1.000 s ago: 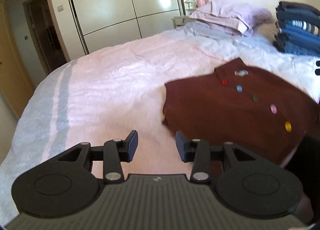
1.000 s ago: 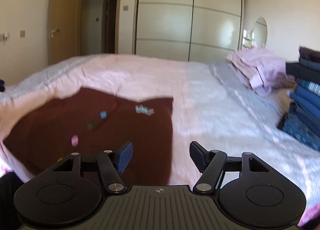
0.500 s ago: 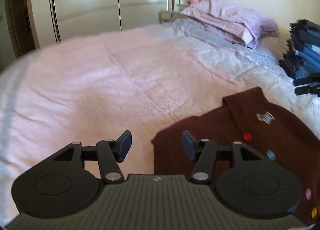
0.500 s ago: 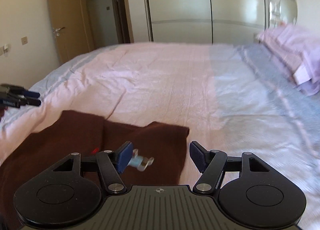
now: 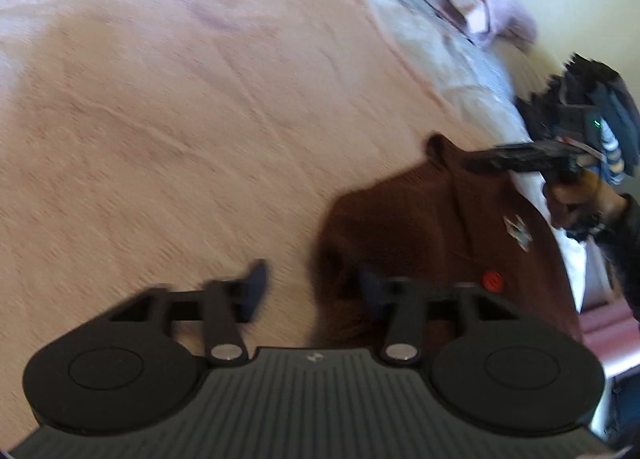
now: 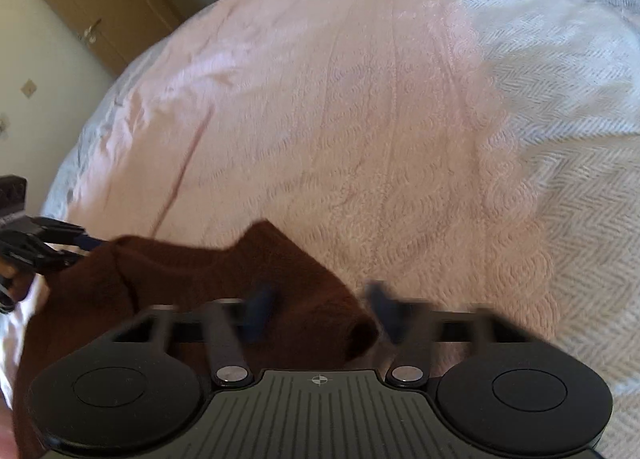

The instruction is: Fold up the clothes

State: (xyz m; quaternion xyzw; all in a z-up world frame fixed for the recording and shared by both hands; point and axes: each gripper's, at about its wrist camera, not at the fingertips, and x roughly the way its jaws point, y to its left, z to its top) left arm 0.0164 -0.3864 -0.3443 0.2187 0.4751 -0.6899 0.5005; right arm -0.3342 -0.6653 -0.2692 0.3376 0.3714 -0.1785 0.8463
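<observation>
My left gripper [image 5: 310, 291]: black ribbed body, two round discs, silver screws, dark blue fingertips [image 5: 256, 283]; right gripper [image 6: 320, 309] alike.

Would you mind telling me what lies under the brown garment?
The brown garment rests on the pink bedspread, which shows all around its far edge. Whatever lies directly beneath the cloth is covered and cannot be seen.

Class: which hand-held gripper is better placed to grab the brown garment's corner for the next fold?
Right, narrowly. The right hand-held gripper is closing with the garment corner filling its gap; the left hand-held gripper straddles only the garment's edge.
</observation>
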